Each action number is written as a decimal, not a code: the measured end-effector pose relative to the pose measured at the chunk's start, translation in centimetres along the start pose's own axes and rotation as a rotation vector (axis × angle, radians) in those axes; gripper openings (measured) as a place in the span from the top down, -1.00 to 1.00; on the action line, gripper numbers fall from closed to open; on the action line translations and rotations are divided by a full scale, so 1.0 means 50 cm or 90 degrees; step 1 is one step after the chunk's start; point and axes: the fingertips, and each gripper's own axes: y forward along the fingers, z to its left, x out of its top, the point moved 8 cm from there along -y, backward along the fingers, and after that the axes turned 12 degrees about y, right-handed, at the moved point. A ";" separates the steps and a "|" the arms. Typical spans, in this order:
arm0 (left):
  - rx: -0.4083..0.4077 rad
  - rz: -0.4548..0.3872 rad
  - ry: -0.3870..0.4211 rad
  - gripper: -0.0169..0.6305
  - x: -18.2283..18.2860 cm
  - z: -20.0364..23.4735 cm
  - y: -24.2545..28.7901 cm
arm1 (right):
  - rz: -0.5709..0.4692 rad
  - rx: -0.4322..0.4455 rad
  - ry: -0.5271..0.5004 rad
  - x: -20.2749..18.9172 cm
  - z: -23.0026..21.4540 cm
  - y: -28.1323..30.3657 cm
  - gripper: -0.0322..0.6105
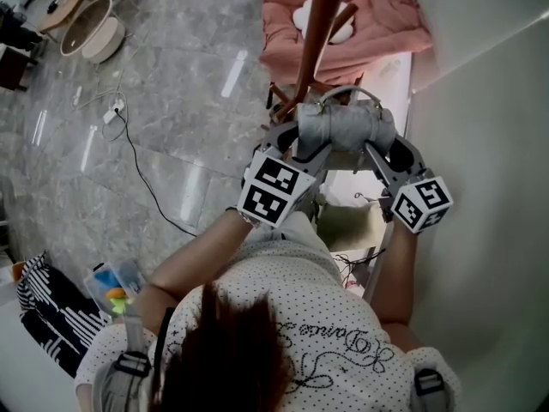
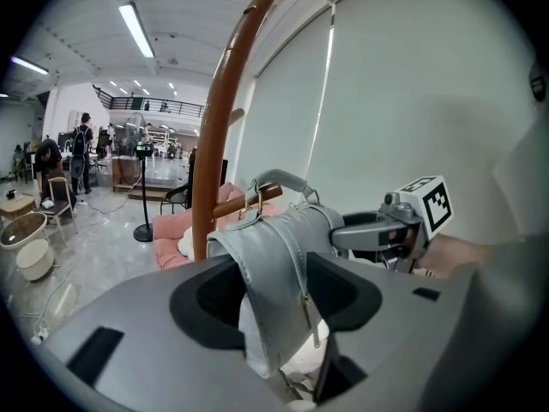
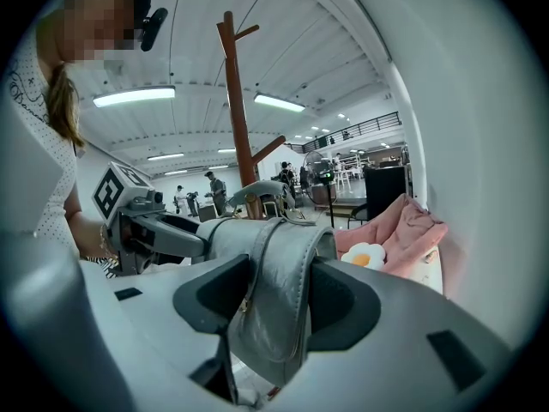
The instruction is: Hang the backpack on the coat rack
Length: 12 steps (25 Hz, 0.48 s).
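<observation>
A grey leather backpack is held up between both grippers beside the brown wooden coat rack. My left gripper is shut on the backpack's left side. At the other side my right gripper is shut on its right side. The grey top handle loops over a short wooden peg on the rack's pole. In the right gripper view the pole rises just behind the bag.
A white wall runs close on the right. Pink cushions with a white toy lie behind the rack. A cable crosses the grey floor at the left. People and furniture stand far off in the hall.
</observation>
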 end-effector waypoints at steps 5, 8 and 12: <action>0.003 0.016 -0.010 0.30 -0.015 0.004 0.005 | 0.013 0.010 0.008 -0.014 -0.009 0.016 0.24; 0.003 0.025 -0.017 0.30 -0.023 0.011 0.012 | 0.017 0.011 0.018 -0.025 -0.015 0.026 0.24; 0.010 0.033 -0.008 0.30 -0.025 0.015 0.015 | 0.021 0.017 0.021 -0.024 -0.023 0.040 0.23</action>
